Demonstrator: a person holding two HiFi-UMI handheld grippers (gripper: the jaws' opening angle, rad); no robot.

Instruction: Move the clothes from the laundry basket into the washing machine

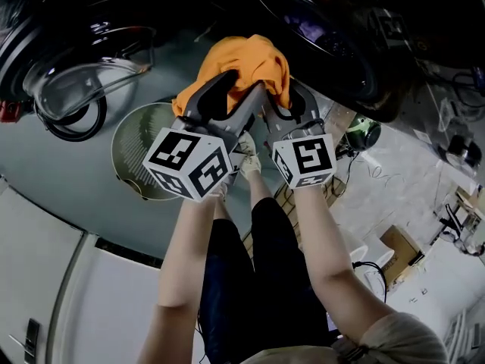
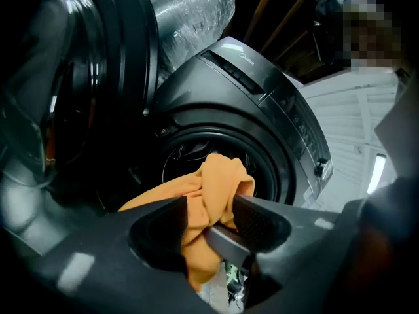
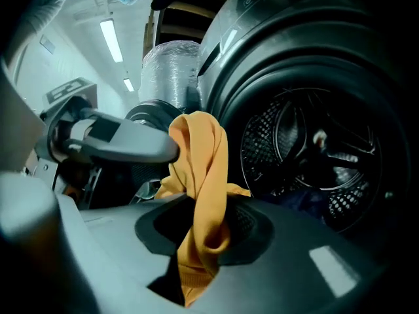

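An orange garment [image 1: 246, 67] hangs bunched between both grippers in front of the washing machine's round opening [image 2: 216, 156]. My left gripper [image 1: 242, 97] is shut on its left part, the cloth [image 2: 209, 195] pinched between the jaws. My right gripper [image 1: 284, 97] is shut on another fold, which drapes as a strip of orange cloth [image 3: 203, 182] through its jaws. The perforated drum [image 3: 314, 156] lies just beyond, with dark clothing low inside it. The machine's glass door [image 1: 72, 89] stands swung open at the left. No laundry basket shows in any view.
A round ribbed green-grey lid or basin [image 1: 140, 150] lies below the left gripper. A silver foil duct [image 2: 190, 12] runs above the machine. Cables and cardboard boxes [image 1: 398, 245] litter the floor at the right. The person's legs [image 1: 242, 279] stand beneath the grippers.
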